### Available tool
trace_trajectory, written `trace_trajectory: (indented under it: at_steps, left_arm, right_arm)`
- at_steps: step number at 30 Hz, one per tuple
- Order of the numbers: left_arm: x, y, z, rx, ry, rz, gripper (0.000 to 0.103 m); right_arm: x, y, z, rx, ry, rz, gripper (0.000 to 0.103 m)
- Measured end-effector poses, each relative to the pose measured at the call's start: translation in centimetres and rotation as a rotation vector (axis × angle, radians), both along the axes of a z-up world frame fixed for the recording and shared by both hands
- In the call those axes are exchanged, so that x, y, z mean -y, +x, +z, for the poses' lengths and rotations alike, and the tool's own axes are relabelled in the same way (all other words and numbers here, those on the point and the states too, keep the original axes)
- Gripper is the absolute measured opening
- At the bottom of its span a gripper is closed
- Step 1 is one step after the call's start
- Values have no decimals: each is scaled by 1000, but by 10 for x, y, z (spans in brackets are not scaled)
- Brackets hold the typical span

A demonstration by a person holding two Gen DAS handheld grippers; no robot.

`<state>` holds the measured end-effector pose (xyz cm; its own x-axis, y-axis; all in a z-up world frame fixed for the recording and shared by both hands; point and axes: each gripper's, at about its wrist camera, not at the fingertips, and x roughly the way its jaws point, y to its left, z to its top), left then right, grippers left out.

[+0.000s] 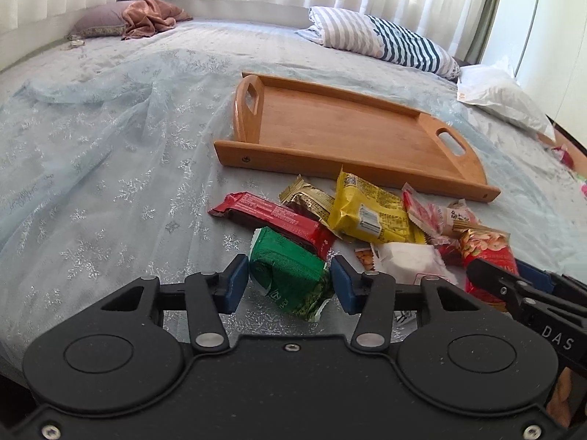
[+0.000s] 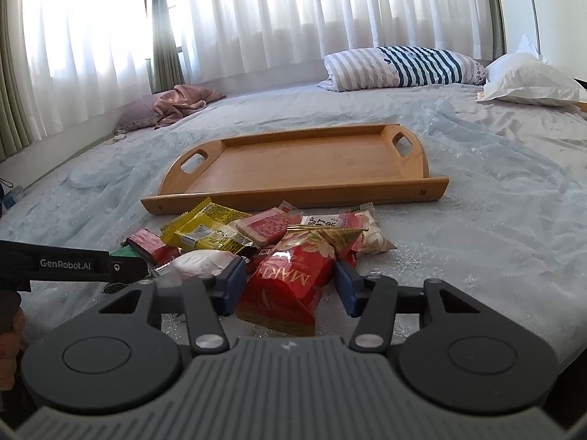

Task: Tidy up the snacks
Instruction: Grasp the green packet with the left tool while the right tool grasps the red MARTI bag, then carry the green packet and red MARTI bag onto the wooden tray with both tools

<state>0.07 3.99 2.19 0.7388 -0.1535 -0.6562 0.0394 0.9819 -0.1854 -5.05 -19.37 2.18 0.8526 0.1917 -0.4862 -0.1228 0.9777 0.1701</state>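
Note:
A pile of snack packets lies on the bed in front of an empty wooden tray (image 1: 330, 124) (image 2: 301, 161). My left gripper (image 1: 290, 278) is open, its blue fingers on either side of a green packet (image 1: 290, 275). Behind it lie a red bar (image 1: 271, 216), a gold packet (image 1: 308, 198), a yellow packet (image 1: 370, 212) and a white packet (image 1: 407, 260). My right gripper (image 2: 290, 282) is open around a red peanut packet (image 2: 290, 286), also seen in the left wrist view (image 1: 488, 253). The yellow packet (image 2: 205, 231) and a pink packet (image 2: 268, 227) lie beyond it.
The bed has a pale blue snowflake cover (image 1: 110, 168). A striped pillow (image 1: 385, 40) and a white pillow (image 1: 502, 99) lie at the far right. A mauve pillow with a pink cloth (image 1: 146, 18) lies at the far left. Curtains hang behind.

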Motion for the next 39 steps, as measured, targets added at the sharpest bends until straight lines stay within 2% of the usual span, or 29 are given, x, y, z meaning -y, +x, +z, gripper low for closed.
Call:
trace_trajectory:
  at_steps: [14, 18, 22, 25, 33, 35, 39]
  left_arm:
    - [4, -7, 13, 39, 53, 14, 47]
    - [5, -7, 13, 31, 47, 14, 47]
    - [6, -7, 12, 26, 55, 16, 47]
    - [6, -7, 11, 25, 58, 17, 47]
    - [6, -6, 10, 21, 63, 14, 47]
    - [5, -5, 10, 20, 62, 13, 47]
    - [5, -5, 10, 21, 63, 14, 47]
  right_arm:
    - [7, -3, 4, 12, 5, -25, 54]
    - [8, -1, 2, -5, -4, -36, 55]
    - [11, 3, -5, -41, 16, -54, 60]
    - [13, 4, -6, -37, 31, -56, 71]
    - [9, 8, -9, -40, 11, -52, 73]
    - [8, 8, -9, -44, 3, -43, 56]
    - [8, 7, -9, -40, 1, -29, 49]
